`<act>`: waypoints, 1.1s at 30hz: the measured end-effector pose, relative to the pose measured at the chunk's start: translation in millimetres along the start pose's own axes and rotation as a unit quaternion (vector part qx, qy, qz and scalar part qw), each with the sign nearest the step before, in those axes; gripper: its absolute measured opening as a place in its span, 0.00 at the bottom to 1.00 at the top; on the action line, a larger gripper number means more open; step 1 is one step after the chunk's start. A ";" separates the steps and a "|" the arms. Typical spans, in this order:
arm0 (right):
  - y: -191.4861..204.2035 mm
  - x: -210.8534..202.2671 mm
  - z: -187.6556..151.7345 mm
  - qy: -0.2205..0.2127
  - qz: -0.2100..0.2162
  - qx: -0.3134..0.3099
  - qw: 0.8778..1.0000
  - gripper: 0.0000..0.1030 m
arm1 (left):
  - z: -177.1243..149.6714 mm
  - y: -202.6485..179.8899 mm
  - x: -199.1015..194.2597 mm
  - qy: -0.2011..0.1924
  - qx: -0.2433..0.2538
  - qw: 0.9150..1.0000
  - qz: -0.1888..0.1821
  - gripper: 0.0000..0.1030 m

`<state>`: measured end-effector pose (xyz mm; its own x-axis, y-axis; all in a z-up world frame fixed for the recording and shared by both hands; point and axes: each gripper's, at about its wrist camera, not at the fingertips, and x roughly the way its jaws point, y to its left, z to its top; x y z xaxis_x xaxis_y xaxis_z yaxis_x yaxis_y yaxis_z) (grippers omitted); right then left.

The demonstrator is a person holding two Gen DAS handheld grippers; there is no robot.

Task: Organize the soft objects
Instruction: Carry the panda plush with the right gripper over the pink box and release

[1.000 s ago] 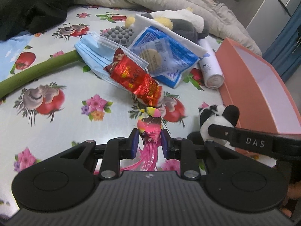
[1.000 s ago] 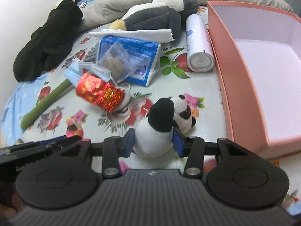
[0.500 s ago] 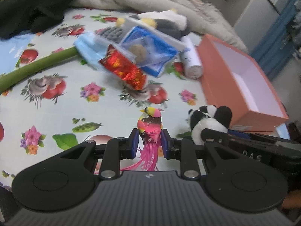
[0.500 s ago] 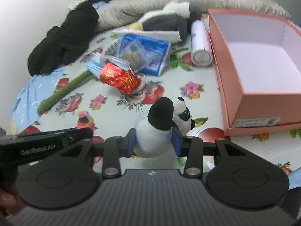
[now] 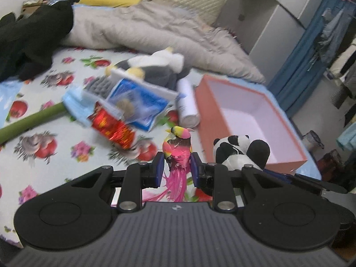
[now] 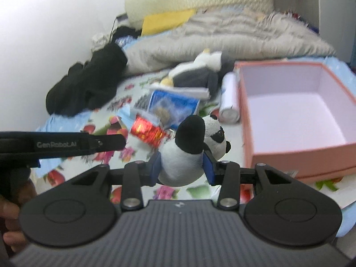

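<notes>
The little panda toy (image 6: 189,153) is sitting squeezed between the blue pads of the right gripper (image 6: 181,166), which is clamped on its soft white tummy so it is not falling while it is up in the air above the flowery sheet (image 6: 124,153). The pink bird toy (image 5: 177,153) is being pinched the same way by the left gripper (image 5: 176,170), which is shut on its thin body with the long tail feathers hanging down behind the pads. Both toys are being held out near the open pink box (image 6: 296,115), which is lying empty just to the right, so it looks like the box is the place they are going to. The other things are waiting in a pile on the sheet: a shiny red packet (image 5: 112,129), a blue bag (image 5: 140,103), a white tube (image 5: 185,104) and a bigger grey and white plush (image 5: 155,66). The pile is blurry, so I am not sure what every piece is.
</notes>
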<state>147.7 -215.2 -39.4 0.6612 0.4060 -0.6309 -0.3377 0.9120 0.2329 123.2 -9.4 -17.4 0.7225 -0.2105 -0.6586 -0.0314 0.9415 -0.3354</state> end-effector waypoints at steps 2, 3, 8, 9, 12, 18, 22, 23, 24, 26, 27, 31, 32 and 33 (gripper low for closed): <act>-5.7 -9.1 6.7 -0.013 -0.002 0.003 1.000 0.43 | 7.4 -12.0 -2.1 -0.006 0.007 1.000 -0.008 0.29; -9.2 -13.7 10.3 -0.020 -0.003 0.005 1.000 0.43 | 11.7 -18.3 -2.7 -0.009 0.010 1.000 -0.011 0.29; -26.1 -35.8 30.5 -0.061 -0.014 0.003 0.998 0.43 | 33.2 -50.3 0.0 -0.019 0.029 0.999 -0.028 0.29; -30.9 -39.5 34.8 -0.068 -0.016 0.004 0.998 0.43 | 36.5 -56.6 0.7 -0.022 0.032 0.999 -0.032 0.29; -43.7 -46.1 46.2 -0.083 -0.027 0.005 0.996 0.43 | 47.4 -77.3 6.2 -0.028 0.044 0.998 -0.044 0.29; -71.6 -55.2 64.6 -0.104 -0.052 0.001 0.993 0.43 | 61.7 -111.8 31.7 -0.020 0.057 0.996 -0.063 0.29; -93.0 -53.0 71.8 -0.105 -0.066 0.002 0.992 0.43 | 67.7 -132.0 59.6 -0.005 0.069 0.995 -0.068 0.29; -99.3 -50.9 72.6 -0.101 -0.069 0.005 0.992 0.43 | 69.0 -136.7 68.0 0.000 0.072 0.995 -0.069 0.29; -105.7 -48.7 72.9 -0.099 -0.072 0.010 0.993 0.43 | 70.0 -141.1 76.4 0.006 0.075 0.995 -0.068 0.29; -120.5 -43.3 72.9 -0.092 -0.076 0.023 0.993 0.43 | 70.7 -147.6 93.6 0.017 0.078 0.995 -0.066 0.29; -129.3 -39.4 73.0 -0.088 -0.078 0.030 0.993 0.43 | 71.0 -150.6 104.1 0.025 0.079 0.994 -0.065 0.29; -159.1 -19.3 70.1 -0.066 -0.088 0.052 0.993 0.43 | 71.6 -159.4 143.7 0.053 0.085 0.993 -0.060 0.29; -164.8 -14.4 68.3 -0.061 -0.091 0.057 0.992 0.43 | 71.3 -162.0 154.2 0.061 0.088 0.993 -0.059 0.29; -171.5 -8.8 66.9 -0.055 -0.093 0.062 0.992 0.43 | 71.1 -163.5 163.4 0.069 0.089 0.992 -0.058 0.29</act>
<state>244.6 -371.2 -24.2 0.7756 0.2272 -0.5890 -0.1220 0.9694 0.2132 295.5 -179.1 -22.3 0.6131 -0.3417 -0.7123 0.1779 0.9382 -0.2969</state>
